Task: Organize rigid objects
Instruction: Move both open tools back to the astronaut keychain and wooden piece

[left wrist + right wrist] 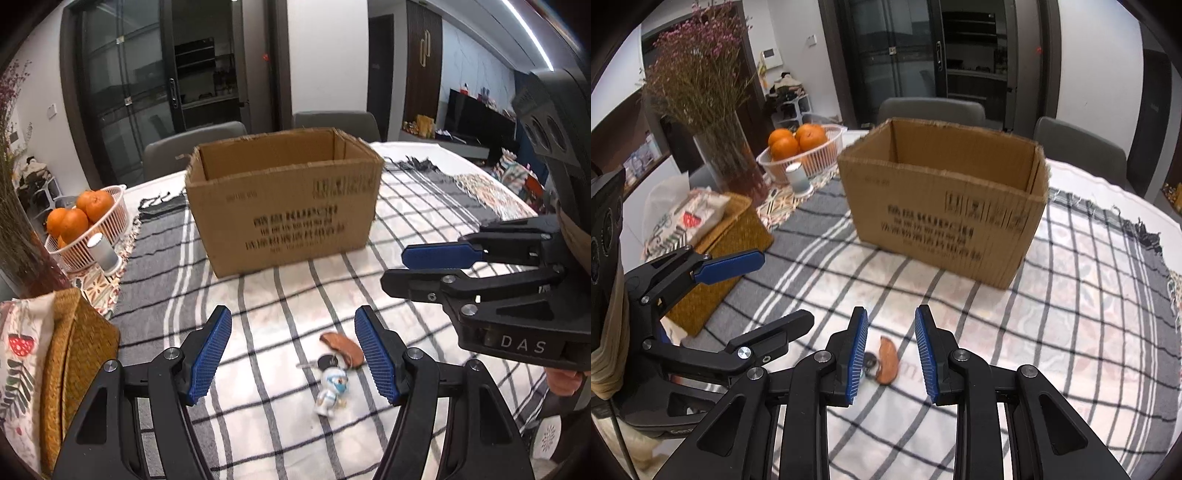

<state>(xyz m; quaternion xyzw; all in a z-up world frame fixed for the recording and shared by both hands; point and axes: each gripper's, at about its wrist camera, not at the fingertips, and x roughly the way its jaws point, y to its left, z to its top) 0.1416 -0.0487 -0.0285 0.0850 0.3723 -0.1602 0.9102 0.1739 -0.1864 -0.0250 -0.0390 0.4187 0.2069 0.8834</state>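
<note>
A keyring lies on the checked cloth (258, 295): a small white figure (330, 387), a dark key and a brown leather tag (341, 347). My left gripper (292, 314) hangs open just above it, the keyring showing between its blue pads. My right gripper (891, 312) hovers over the tag (886, 363) with its pads a narrow gap apart and nothing between them. Each gripper also appears in the other's view: the right gripper (397, 269) and the left gripper (785, 286). An open, seemingly empty cardboard box (284, 206) (942, 206) stands behind the keyring.
At the left stand a white basket (118, 192) of oranges, a small white cylinder (103, 251), a glass vase (731, 162) of dried flowers and a woven basket (738, 236) with a printed pouch. Grey chairs (192, 144) line the table's far side.
</note>
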